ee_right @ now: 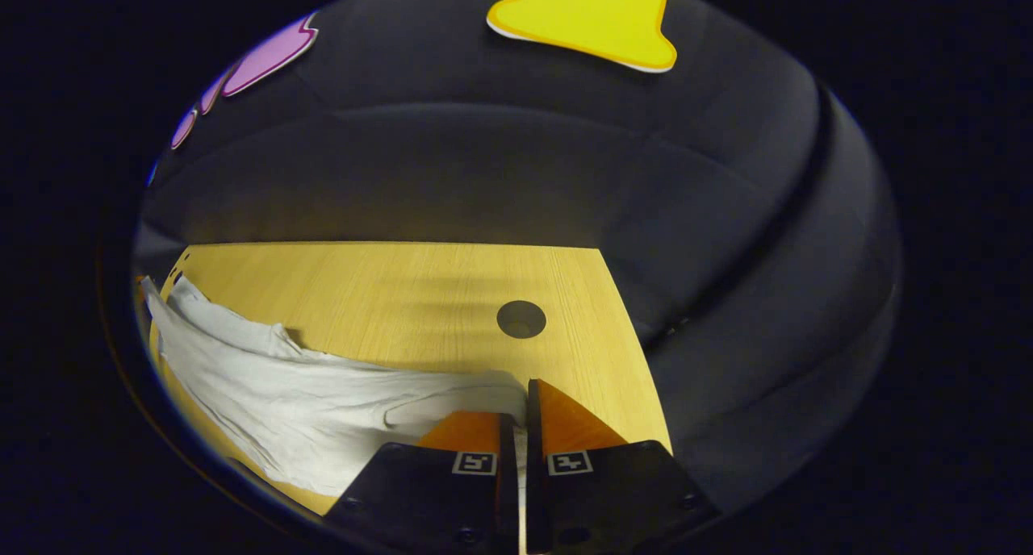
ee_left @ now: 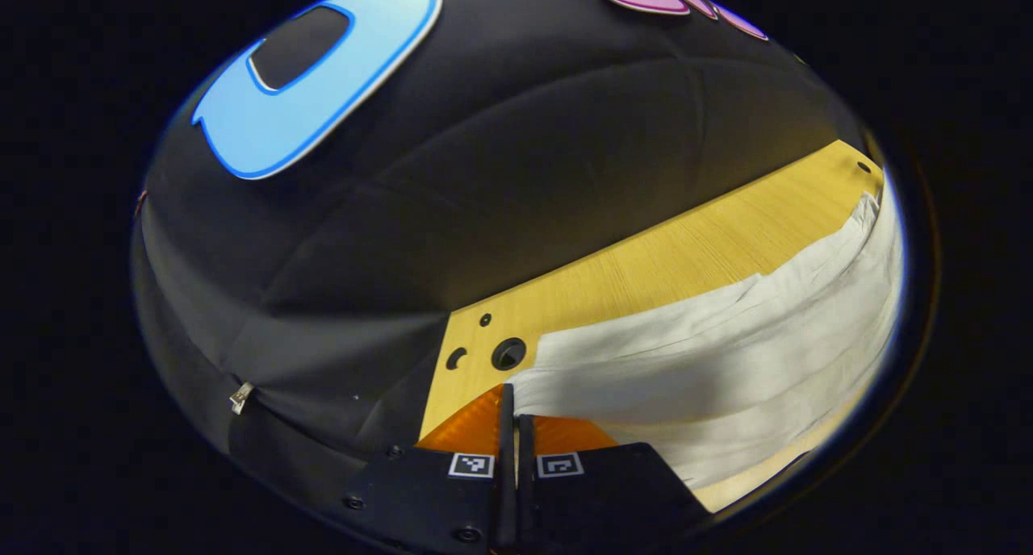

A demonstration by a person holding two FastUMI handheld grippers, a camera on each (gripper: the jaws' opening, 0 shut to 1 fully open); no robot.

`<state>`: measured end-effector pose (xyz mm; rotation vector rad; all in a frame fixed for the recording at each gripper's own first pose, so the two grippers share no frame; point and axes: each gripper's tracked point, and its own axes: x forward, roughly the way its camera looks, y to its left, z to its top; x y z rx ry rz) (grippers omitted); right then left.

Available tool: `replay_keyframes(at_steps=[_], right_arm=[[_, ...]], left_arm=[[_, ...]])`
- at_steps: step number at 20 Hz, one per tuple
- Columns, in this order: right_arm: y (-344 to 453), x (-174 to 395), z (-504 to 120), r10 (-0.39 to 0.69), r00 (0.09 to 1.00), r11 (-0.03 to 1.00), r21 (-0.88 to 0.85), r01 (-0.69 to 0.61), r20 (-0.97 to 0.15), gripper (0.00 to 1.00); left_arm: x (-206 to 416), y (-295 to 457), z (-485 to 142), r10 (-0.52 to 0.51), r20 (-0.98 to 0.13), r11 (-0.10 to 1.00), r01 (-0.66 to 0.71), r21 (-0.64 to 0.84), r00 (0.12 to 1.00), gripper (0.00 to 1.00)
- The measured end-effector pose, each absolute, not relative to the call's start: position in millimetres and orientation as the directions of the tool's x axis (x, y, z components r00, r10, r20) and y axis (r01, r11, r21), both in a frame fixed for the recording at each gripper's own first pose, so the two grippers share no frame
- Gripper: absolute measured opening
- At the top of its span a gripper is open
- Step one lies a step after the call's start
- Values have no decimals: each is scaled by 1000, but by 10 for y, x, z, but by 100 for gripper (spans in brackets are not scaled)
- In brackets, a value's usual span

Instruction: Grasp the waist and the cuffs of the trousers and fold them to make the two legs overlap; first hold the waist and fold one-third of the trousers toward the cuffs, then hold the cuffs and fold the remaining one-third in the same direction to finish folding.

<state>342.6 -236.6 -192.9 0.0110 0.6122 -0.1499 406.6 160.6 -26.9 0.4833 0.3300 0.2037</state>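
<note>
Right gripper view — claw (ee_right: 516,414) pinching trousers (ee_right: 323,410).

The left gripper view sits low at one end of the table (ee_left: 646,273), close above the board, and looks along its own tongs (ee_left: 512,414) toward the black booth wall (ee_left: 484,176); it is tilted, so the tabletop runs up to the right. The right gripper view rides just as low at the table's other end, level, looking over its tongs (ee_right: 520,414) across the board to the wall (ee_right: 484,168). Both views share the wooden tabletop and the white trousers (ee_left: 726,353) (ee_right: 307,402), which stretch away sideways from each camera.
</note>
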Motion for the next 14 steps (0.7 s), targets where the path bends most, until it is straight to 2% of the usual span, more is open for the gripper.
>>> replay_keyframes(at_steps=[2, 3, 5, 8, 14], right_arm=[[-2372, 3421, -1982, -139, 794, 985, 1, 173, -592, 16], [-2391, 3417, -1953, -148, 792, 982, 8, 190, -592, 18], [-2449, 3435, -1969, -163, 796, 977, 18, 213, -583, 36], [-2476, 3351, -1927, -166, 809, 961, 91, 260, -564, 100], [-2746, 2996, -2137, -237, 776, 890, 190, 415, -585, 99]], left_arm=[[4131, 1555, -359, 253, -269, 884, -109, 454, 929, 6], [4108, 1535, -355, 246, -268, 894, -112, 433, 931, 11], [4058, 1464, -368, 216, -271, 922, -105, 373, 938, 46], [3923, 1348, -278, 168, -251, 957, -97, 272, 953, 98], [3427, 1126, -7, 119, -201, 992, -106, 73, 972, 97]])
